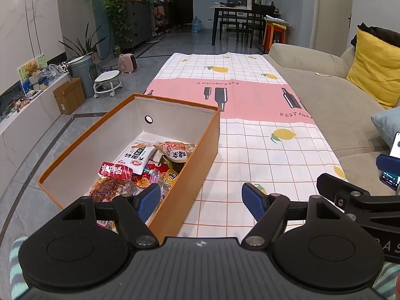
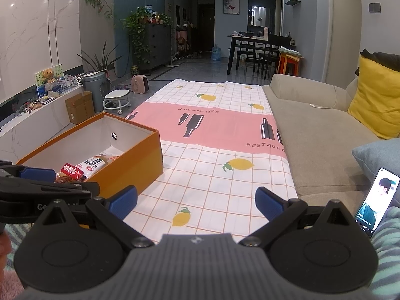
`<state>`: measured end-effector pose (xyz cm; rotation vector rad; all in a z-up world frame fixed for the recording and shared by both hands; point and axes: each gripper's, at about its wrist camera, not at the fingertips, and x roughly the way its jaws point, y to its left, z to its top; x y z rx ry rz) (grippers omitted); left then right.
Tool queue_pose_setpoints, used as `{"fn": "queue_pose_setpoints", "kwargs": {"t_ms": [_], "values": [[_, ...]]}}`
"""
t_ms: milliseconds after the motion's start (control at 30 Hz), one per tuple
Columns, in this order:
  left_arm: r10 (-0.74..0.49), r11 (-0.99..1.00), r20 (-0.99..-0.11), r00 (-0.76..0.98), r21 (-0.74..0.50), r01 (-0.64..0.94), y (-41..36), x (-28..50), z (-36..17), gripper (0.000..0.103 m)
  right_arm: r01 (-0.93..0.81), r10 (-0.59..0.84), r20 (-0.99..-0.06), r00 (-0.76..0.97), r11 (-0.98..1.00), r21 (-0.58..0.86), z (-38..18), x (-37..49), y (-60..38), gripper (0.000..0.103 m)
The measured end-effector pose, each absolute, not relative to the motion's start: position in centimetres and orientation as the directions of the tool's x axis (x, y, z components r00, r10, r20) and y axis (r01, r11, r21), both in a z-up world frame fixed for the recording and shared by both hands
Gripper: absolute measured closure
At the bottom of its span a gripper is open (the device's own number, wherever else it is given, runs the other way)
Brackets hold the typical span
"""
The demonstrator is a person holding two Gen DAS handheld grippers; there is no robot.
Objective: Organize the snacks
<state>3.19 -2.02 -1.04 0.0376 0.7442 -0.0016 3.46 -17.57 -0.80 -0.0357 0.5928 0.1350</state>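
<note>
Grey floor tiles run past the bench (image 1: pixel 250 135), which wears a checked cloth with lemons and a pink band.

At 9 o'clock on the cloth sits the orange box (image 1: pixel 200 147), open-topped, its long side hard along the bench's left edge. Snack packets (image 1: pixel 140 167) are heaped in its near half; the far half shows bare white bottom. From the right wrist view the box wall hides all but a red packet (image 2: pixel 73 171) and a white one (image 2: pixel 93 165), and the print on them is too small to read.

The left tongs (image 1: pixel 201 200) hang with their blue pads wide apart and nothing between them. The left pad (image 1: pixel 148 203) is over the box's near corner and covers some wrappers; the right pad is over the cloth. The right tongs (image 2: pixel 196 203) sit just beside them at 3 o'clock, pads likewise spread and empty, level over bare cloth.

From 12 to 2 o'clock the cloth lies open to its far edge. A beige sofa (image 2: pixel 322 135) butts the bench's right edge. A phone (image 2: pixel 375 202) at 4 o'clock is cut off by a striped sleeve (image 2: pixel 390 247).
</note>
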Motion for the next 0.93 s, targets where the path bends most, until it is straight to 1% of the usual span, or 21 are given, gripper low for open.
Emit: {"fn": "queue_pose_setpoints", "kwargs": {"t_ms": [933], "values": [[0.011, 0.999, -0.666, 0.746, 0.032, 0.014, -2.09, 3.14, -0.57, 0.016, -0.137, 0.117, -0.561, 0.819, 0.991, 0.006, -0.84, 3.42, -17.53, 0.006]]}}
